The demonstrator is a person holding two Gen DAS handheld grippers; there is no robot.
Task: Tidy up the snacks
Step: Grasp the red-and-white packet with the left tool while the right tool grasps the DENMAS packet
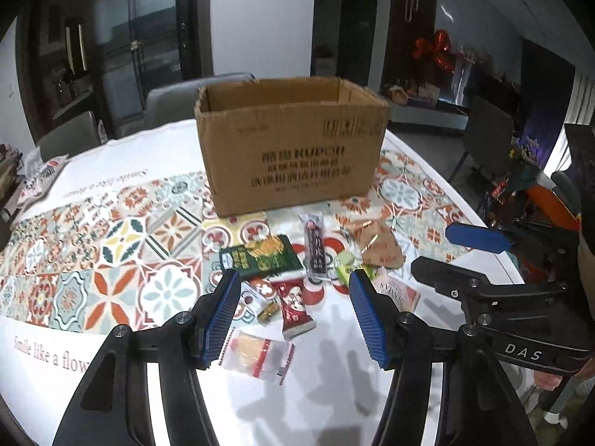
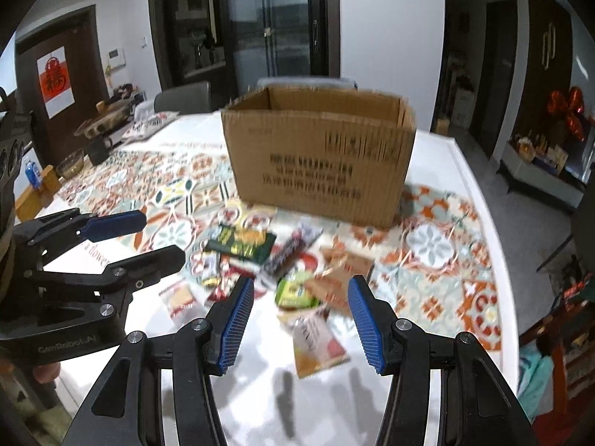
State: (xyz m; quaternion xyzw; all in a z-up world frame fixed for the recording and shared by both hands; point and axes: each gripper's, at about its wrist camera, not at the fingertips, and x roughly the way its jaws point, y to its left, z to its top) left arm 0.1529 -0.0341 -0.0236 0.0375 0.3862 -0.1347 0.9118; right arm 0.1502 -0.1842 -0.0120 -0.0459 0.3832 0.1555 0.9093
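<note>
An open cardboard box point(image 1: 290, 148) stands on the patterned tablecloth point(image 1: 111, 245); it also shows in the right wrist view point(image 2: 319, 163). In front of it lies a pile of snack packets: a green packet point(image 1: 260, 258), a dark stick pack point(image 1: 315, 249), a red packet point(image 1: 293, 306), a clear cracker bag point(image 1: 256, 351), a brown triangular pack point(image 1: 379, 247). My left gripper point(image 1: 293, 319) is open above the red packet. My right gripper point(image 2: 301, 319) is open above a pink-orange packet point(image 2: 316, 342) and a light green one point(image 2: 295, 291). Each gripper also shows in the other's view.
Grey chairs point(image 1: 171, 98) stand behind the table. Bowls and a cup point(image 2: 74, 160) sit at the table's far left. The table's right edge point(image 2: 494, 245) drops to the floor. A low shelf with red balloons point(image 2: 565, 111) stands at right.
</note>
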